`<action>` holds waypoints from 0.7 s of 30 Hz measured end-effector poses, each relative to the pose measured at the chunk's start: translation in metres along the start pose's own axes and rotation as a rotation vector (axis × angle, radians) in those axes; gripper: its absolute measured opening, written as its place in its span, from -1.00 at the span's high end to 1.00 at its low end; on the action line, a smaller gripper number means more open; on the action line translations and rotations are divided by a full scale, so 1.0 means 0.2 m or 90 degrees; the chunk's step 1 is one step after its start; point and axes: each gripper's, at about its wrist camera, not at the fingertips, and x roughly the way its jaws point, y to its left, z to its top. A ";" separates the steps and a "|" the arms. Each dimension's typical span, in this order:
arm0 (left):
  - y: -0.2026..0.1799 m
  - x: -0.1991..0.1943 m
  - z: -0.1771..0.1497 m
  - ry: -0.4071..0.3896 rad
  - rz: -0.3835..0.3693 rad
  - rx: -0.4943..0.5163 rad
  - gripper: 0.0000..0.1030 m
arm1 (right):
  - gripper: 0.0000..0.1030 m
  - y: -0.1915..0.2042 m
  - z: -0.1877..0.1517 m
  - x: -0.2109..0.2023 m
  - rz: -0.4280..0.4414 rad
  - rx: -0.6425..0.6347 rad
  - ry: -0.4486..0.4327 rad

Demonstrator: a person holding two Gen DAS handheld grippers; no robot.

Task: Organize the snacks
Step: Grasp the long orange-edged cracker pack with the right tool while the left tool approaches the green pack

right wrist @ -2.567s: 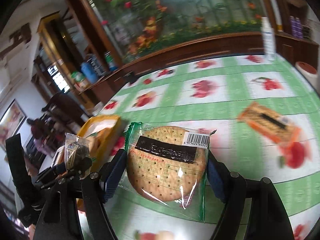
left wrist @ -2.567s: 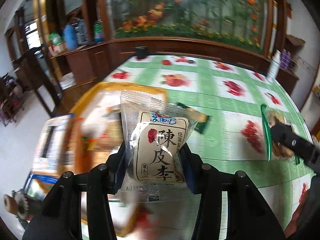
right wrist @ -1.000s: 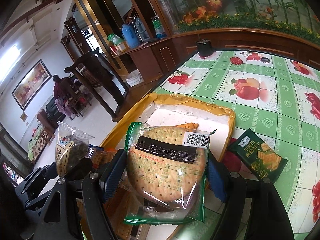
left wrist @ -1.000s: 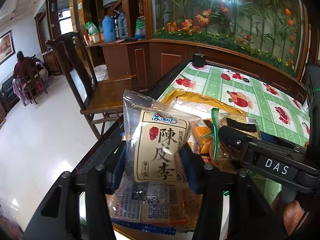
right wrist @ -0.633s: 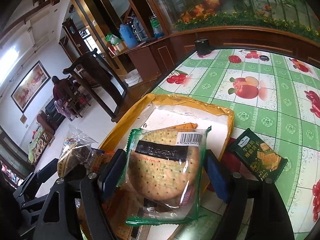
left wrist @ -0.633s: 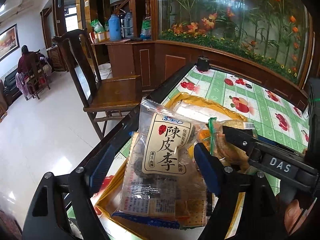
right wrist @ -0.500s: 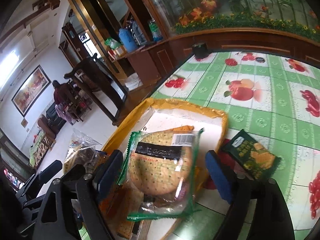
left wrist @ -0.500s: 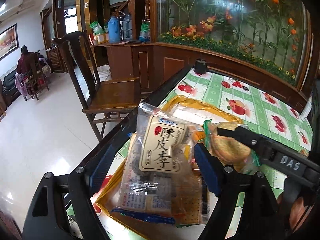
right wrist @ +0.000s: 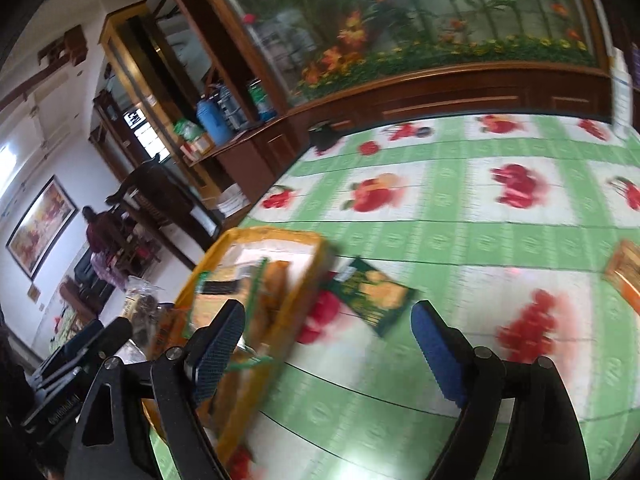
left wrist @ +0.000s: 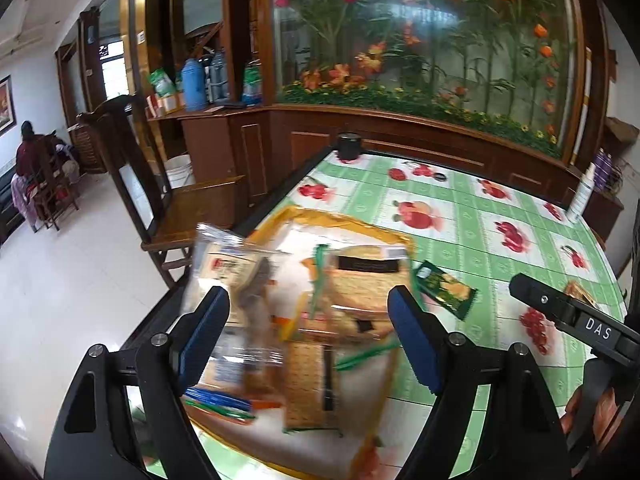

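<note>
A yellow tray (left wrist: pixel 340 218) at the table's left end holds several snack packets. The clear plum packet (left wrist: pixel 228 268) lies at its left side and the round cracker packet (left wrist: pixel 366 280) in its middle. My left gripper (left wrist: pixel 308 334) is open and empty above the tray. My right gripper (right wrist: pixel 328 354) is open and empty, right of the tray (right wrist: pixel 280 236), and also shows in the left wrist view (left wrist: pixel 576 318). A dark green cracker packet (right wrist: pixel 372 290) lies on the tablecloth just right of the tray, also in the left wrist view (left wrist: pixel 446 290).
An orange packet (right wrist: pixel 626 276) lies at the right on the green fruit-print tablecloth (right wrist: pixel 460 240). A wooden chair (left wrist: pixel 160 200) stands off the table's left edge. A black cup (left wrist: pixel 349 145) and a white bottle (left wrist: pixel 580 194) stand at the far edge by the wooden planter wall.
Both grippers opened and let go of their packets, which now lie in the tray. The right gripper has swung to the right, away from the tray.
</note>
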 end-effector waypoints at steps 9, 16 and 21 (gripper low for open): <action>-0.23 -0.08 -0.01 -0.009 -0.023 0.043 -0.59 | -0.69 -0.35 -0.08 -0.25 -0.046 0.061 -0.025; -0.38 -0.12 -0.03 -0.008 -0.039 0.068 -0.59 | -0.69 -0.55 -0.12 -0.41 -0.077 0.093 -0.042; -0.50 -0.14 -0.04 -0.009 -0.056 0.094 -0.59 | -0.72 -0.69 -0.15 -0.49 -0.102 0.112 -0.047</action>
